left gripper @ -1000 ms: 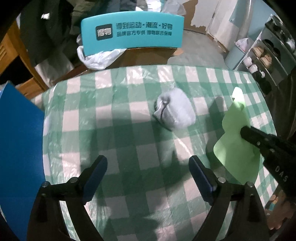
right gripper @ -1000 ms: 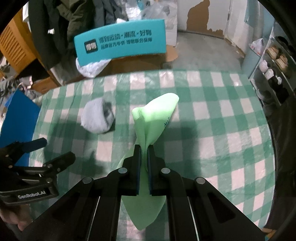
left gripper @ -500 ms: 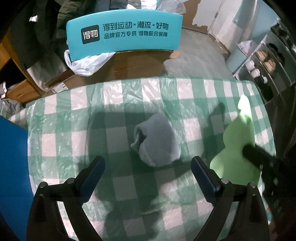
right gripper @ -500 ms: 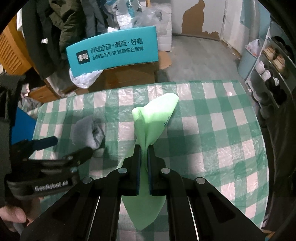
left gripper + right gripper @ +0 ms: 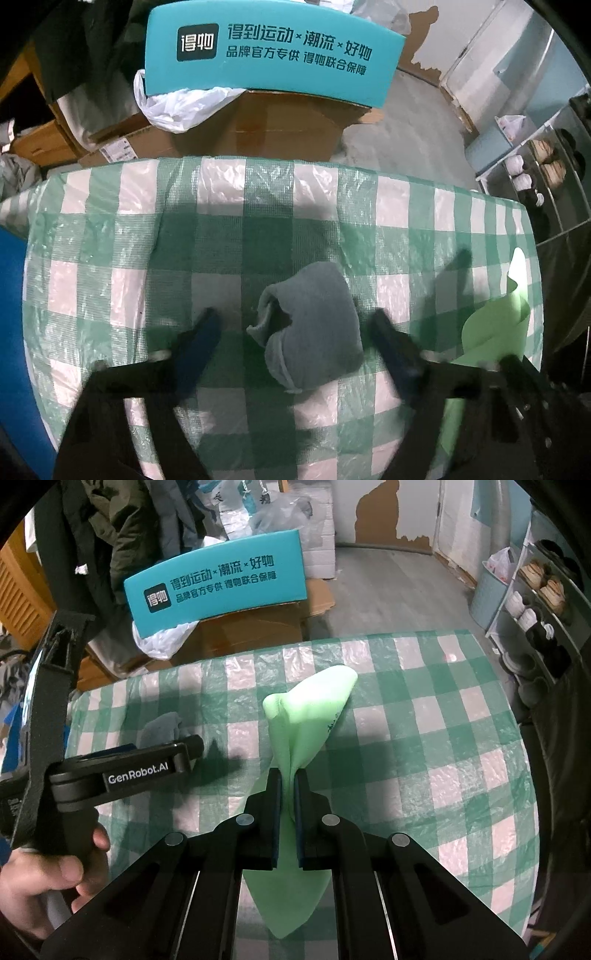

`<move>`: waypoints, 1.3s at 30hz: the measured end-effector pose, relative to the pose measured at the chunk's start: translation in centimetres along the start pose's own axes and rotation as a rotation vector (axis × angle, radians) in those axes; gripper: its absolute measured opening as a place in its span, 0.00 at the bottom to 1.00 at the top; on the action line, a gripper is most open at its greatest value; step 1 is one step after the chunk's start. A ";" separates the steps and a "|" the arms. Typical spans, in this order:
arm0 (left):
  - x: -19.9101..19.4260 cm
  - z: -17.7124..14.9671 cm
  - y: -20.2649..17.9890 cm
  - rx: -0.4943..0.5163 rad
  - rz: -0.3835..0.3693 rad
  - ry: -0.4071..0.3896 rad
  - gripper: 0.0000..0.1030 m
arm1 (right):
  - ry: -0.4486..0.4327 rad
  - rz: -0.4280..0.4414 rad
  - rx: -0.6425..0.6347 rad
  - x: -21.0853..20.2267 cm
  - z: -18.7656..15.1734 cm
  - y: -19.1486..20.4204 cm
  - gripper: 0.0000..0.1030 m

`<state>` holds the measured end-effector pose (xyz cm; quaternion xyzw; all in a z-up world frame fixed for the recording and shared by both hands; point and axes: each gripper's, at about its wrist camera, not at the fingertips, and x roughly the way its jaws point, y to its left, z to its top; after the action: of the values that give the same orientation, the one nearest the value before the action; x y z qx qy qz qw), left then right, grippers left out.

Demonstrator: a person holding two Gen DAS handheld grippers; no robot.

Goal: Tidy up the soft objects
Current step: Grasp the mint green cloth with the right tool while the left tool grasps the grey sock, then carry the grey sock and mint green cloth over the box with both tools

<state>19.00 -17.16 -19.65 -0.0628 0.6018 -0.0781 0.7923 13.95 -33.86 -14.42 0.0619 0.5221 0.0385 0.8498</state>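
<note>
Blurred by motion in the left wrist view: the left tongs, fingers smeared at the edges. Cut off by the right tongs' dark body there: the lower part of the green sock. Half hidden in the right wrist view behind the left tongs: the grey sock. Pinched out of sight between the right tongs: the green sock's middle. Too small to identify: items on the shelf. Cut off at the picture's left edge: the blue panel.

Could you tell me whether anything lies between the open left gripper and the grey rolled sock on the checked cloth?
Nothing visible does. The left gripper is open with a finger on each side of the grey rolled sock, only bare checked cloth around it. The green sock is off to the right.
</note>
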 end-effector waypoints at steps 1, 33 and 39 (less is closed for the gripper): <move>0.0 0.0 -0.1 0.005 0.002 0.003 0.63 | 0.000 0.001 0.001 0.0 0.0 0.0 0.05; -10.4 -5.1 3.7 0.219 0.084 -0.122 0.24 | -0.060 0.036 -0.110 -6.2 -1.2 5.0 0.05; -13.3 -6.5 4.8 0.223 0.088 -0.154 0.24 | -0.077 0.058 -0.143 -8.0 -1.6 6.8 0.05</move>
<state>9.43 -9.83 -9.78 0.0463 0.5290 -0.1046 0.8409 8.87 -28.10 -7.13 0.0175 0.4828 0.0981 0.8701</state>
